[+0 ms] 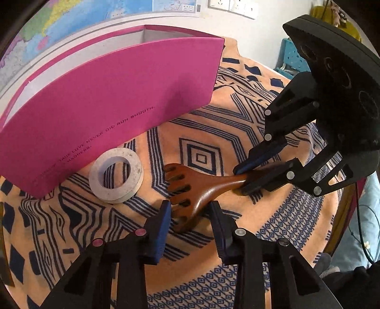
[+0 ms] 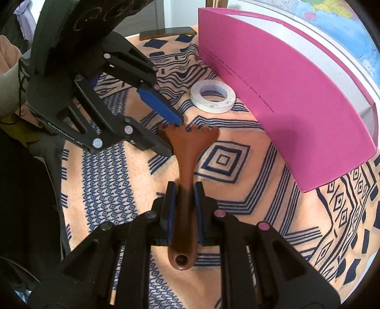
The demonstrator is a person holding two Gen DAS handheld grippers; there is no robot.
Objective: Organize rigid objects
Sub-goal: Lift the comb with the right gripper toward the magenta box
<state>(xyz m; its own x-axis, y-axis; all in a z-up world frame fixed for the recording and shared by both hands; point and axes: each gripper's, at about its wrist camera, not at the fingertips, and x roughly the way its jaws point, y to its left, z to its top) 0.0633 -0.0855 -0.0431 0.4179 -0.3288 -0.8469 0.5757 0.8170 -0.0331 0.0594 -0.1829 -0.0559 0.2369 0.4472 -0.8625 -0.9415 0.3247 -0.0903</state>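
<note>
Cloth (image 1: 237,111) with blue geometric patterning on orange covers the counter under everything. Ahead of the left claw (image 1: 191,211) and to its left stands the pink box (image 1: 106,99), open-topped, its long printed side facing the claws; from the right claw (image 2: 185,192) it stands ahead and to the right. A wall map (image 1: 71,16) hangs behind the box.

The right claw is closed on the handle of the wooden scraper (image 2: 187,166), its blue pads (image 2: 171,209) pressed to both sides of the handle, the end with the hole sticking out behind them. The scraper's toothed head (image 1: 182,187) reaches to the left claw, which stands wide, one finger on either side of the head; whether the pads touch the wood I cannot tell. The scraper lies low over the cloth.

A white tape roll (image 1: 116,174) lies flat on the cloth, just left of the scraper's head in the left view, near the box's foot.
</note>
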